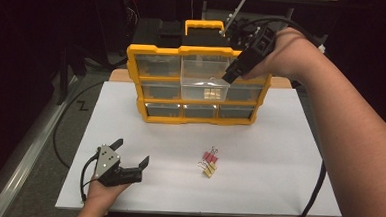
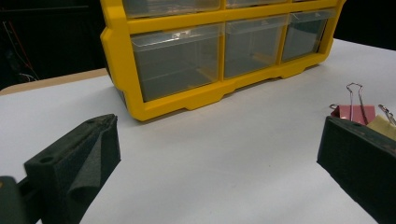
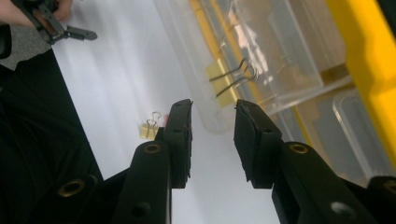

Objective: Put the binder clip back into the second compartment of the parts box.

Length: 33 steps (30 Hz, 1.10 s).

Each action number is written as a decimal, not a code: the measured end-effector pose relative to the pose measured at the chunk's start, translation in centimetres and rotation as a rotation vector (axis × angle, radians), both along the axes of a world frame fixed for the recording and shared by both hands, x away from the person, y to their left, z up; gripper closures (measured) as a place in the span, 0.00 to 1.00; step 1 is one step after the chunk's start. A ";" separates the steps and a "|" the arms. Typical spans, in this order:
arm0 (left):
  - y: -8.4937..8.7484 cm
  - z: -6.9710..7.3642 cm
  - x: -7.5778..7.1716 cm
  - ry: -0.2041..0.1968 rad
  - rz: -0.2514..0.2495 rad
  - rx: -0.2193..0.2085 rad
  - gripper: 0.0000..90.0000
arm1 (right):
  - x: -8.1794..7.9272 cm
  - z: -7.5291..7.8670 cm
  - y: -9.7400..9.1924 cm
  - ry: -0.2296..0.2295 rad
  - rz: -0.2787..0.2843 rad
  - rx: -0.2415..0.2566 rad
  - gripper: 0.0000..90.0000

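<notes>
Up at the yellow drawer organizer (image 1: 197, 83), the right gripper (image 1: 231, 74) hovers over the pulled-out clear middle drawer (image 1: 204, 89), tips pointing down toward its front rim. Its jaws stand apart with nothing between them; in the right gripper view (image 3: 212, 140) the gap is plain, and the black pads (image 3: 180, 140) press on nothing. Below them in that view, a yellow binder clip (image 3: 223, 81) lies inside the clear drawer, its wire handles pointing toward the camera. From above, yellowish clips (image 1: 212, 93) show through the drawer's front.

Down on the white table (image 1: 278, 158), two more binder clips lie loose near the middle: a red binder clip (image 1: 209, 155) and, just beside it on the near side, a second yellow clip (image 1: 209, 169). They lie touching or nearly so.

The left gripper (image 1: 131, 158) rests low at the near left of the table, held in the person's left hand (image 1: 101, 191), jaws spread wide and empty. In the left gripper view (image 2: 217, 154) the wide gap frames bare table, with the red clip peeking past the right jaw and the organizer's bottom row of drawers (image 2: 219, 51) closed ahead.
</notes>
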<state>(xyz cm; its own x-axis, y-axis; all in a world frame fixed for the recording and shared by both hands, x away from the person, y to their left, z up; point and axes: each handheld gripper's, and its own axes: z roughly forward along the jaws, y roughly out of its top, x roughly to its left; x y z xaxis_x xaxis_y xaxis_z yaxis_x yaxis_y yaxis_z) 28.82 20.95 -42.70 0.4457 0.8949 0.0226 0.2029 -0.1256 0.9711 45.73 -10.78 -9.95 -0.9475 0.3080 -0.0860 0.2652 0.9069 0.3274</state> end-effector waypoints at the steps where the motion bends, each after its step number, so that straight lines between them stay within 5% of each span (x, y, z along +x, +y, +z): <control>1: 0.0 0.0 0.0 -0.001 0.001 0.000 0.00 | -0.1 -0.1 -0.2 0.001 -0.001 -0.006 0.76; 33: -0.1 0.0 0.0 0.001 -0.002 0.007 0.00 | -3.5 -5.7 -3.3 0.054 -0.008 -0.057 0.66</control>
<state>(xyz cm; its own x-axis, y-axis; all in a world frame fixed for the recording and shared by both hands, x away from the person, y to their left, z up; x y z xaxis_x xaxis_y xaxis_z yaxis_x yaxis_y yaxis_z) 28.82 20.81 -42.70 0.4474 0.8939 0.0283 0.2033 -0.1324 0.9701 42.26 -14.10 -15.69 -0.9489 0.3113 -0.0521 0.2881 0.9216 0.2602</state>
